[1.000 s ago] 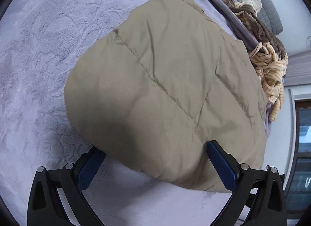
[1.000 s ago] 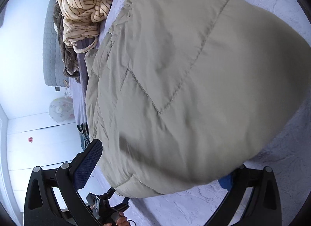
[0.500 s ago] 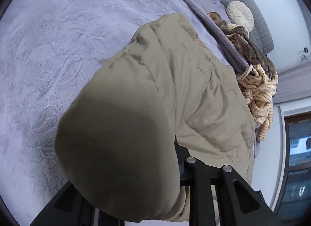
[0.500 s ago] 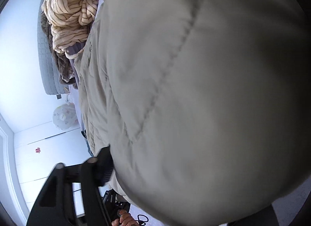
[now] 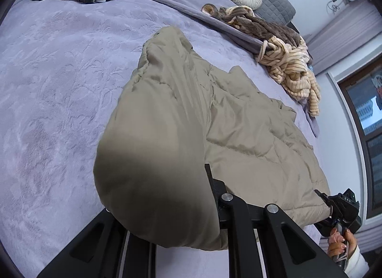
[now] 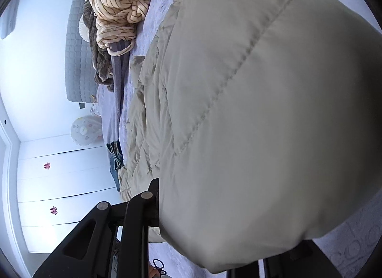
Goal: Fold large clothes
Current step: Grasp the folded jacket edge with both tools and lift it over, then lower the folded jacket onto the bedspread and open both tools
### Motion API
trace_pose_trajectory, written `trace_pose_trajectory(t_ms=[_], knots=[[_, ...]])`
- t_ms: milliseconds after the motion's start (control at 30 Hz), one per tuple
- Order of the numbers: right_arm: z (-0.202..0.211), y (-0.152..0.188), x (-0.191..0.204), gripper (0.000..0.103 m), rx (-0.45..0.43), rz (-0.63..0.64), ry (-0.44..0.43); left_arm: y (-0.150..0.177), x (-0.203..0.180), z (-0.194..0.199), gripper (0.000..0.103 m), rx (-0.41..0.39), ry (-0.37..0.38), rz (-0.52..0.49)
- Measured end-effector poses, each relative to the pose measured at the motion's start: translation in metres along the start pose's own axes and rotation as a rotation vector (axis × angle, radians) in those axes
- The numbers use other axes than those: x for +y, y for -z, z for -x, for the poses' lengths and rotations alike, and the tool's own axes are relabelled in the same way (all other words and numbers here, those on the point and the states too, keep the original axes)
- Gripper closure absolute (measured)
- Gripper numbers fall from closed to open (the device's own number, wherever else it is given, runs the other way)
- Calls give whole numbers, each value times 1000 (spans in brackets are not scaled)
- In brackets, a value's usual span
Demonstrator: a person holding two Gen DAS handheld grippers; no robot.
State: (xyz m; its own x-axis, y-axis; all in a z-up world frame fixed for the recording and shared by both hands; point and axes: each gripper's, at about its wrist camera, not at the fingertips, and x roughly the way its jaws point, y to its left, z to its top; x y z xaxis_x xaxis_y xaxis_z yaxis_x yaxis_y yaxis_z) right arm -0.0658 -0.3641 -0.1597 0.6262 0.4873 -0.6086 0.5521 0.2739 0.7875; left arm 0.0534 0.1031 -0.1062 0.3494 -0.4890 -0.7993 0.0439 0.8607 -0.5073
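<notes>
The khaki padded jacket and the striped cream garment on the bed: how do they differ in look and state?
The khaki padded jacket is plain and quilted; the striped cream garment has thin dark stripes. The jacket lies spread mid-bed, its near edge clamped in both grippers; the striped garment lies crumpled at the bed's edge, untouched. Both rest on the lilac bedspread.

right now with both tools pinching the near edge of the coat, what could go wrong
1. The puffy coat bulges over the closing left tool and right tool, so a shallow pinch may slip as its jaws tighten.
2. Folding it forward could drag it into the striped clothes heaped by the bed edge.
</notes>
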Motion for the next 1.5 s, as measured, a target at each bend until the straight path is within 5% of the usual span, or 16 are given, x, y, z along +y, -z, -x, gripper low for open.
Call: trace_pose_trajectory(t_ms=[433,567,667,800,900,933,1100,1233,1367,1500], knots=[[70,114,-81,77,86,-73,83,142,56,55,85,173,-68,23],[78,124,-91,57,121,-75,123,164,64,66,62,182,-193,53],[87,129,-80,46,177,22,206,168,67,90,59,141,-250,64],[102,139,-59,46,246,189,273,168,71,127,59,32,-359,51],[111,149,-35,64,287,331,242,161,68,142,59,-32,-376,39],[115,154,-29,73,290,371,219,157,68,140,59,-25,-364,39],[114,150,-8,73,195,468,280,147,60,92,58,87,-400,-37],[94,132,-22,73,153,441,456,156,59,68,58,175,-456,-41],[90,120,-34,72,146,321,422,156,51,83,58,183,-446,-35],[96,123,-22,48,132,363,403,154,36,97,58,167,-419,-47]])
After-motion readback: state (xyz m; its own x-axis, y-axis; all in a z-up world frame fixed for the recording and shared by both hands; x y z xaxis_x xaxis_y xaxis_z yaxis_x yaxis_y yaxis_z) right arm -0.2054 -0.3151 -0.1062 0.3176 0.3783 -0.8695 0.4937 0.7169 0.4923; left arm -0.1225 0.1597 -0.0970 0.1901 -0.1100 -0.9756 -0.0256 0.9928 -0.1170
